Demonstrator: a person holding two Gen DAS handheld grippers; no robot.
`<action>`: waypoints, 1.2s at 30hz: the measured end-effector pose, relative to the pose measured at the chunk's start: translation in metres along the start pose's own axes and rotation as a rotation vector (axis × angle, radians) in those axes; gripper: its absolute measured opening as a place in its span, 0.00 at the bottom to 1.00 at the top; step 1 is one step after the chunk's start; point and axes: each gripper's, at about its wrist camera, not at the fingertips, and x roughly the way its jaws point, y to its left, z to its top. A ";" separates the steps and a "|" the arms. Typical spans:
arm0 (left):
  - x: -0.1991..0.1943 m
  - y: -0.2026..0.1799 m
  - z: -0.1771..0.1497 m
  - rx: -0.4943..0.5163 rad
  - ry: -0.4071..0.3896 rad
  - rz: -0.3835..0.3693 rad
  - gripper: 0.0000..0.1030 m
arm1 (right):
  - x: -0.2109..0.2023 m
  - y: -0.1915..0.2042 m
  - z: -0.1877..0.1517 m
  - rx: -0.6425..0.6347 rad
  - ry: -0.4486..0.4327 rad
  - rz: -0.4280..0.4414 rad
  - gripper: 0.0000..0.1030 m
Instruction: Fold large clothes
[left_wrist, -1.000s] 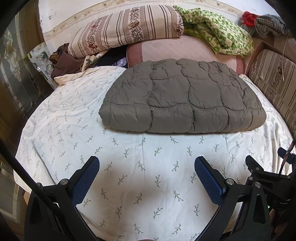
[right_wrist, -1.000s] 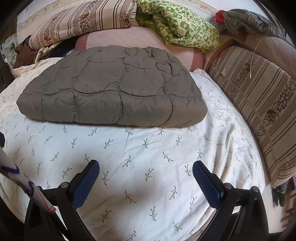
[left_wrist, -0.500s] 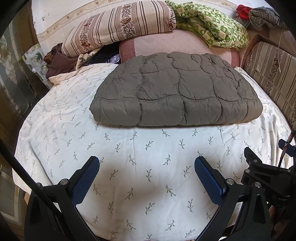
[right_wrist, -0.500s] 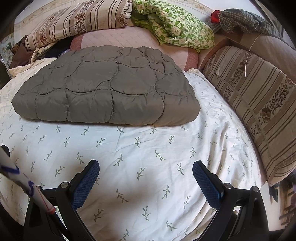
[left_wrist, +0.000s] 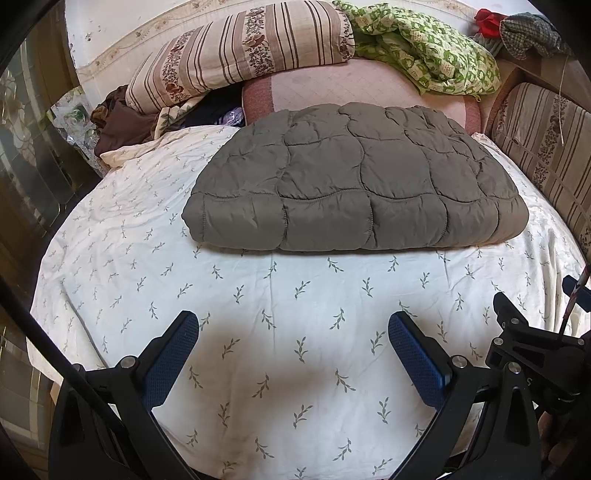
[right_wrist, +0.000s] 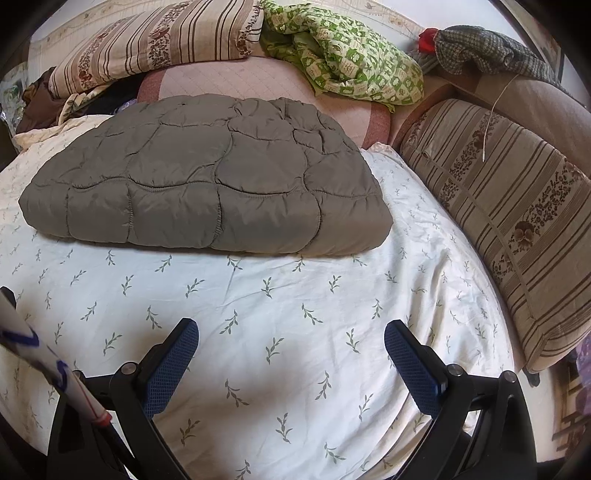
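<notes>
I saw the folded quilted jacket (left_wrist: 354, 184) (right_wrist: 207, 188) lying on the bed (left_wrist: 295, 314), well ahead of both grippers. My left gripper (left_wrist: 293, 349) and right gripper (right_wrist: 291, 350) were spread wide, holding nothing.

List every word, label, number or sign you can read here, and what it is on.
None can be read.
Green blanket: small printed squares, too blurred to tell if they hold text.
Grey quilted garment: no label showing.
White rod by the right gripper: blue marks, not legible.

Home bedroom: leaf-print bedsheet (left_wrist: 258, 314), striped pillows (left_wrist: 240, 55), rumpled bedding (right_wrist: 343, 55).
</notes>
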 end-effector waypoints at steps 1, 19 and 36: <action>0.000 0.000 0.000 0.000 0.000 0.000 0.99 | 0.000 0.000 0.000 -0.001 0.000 -0.001 0.99; 0.004 0.002 -0.002 -0.015 0.013 -0.002 0.99 | -0.002 0.003 -0.001 -0.003 -0.011 -0.004 0.99; 0.011 0.008 -0.002 -0.042 0.031 -0.006 0.99 | 0.000 0.011 -0.002 -0.020 -0.013 -0.001 0.99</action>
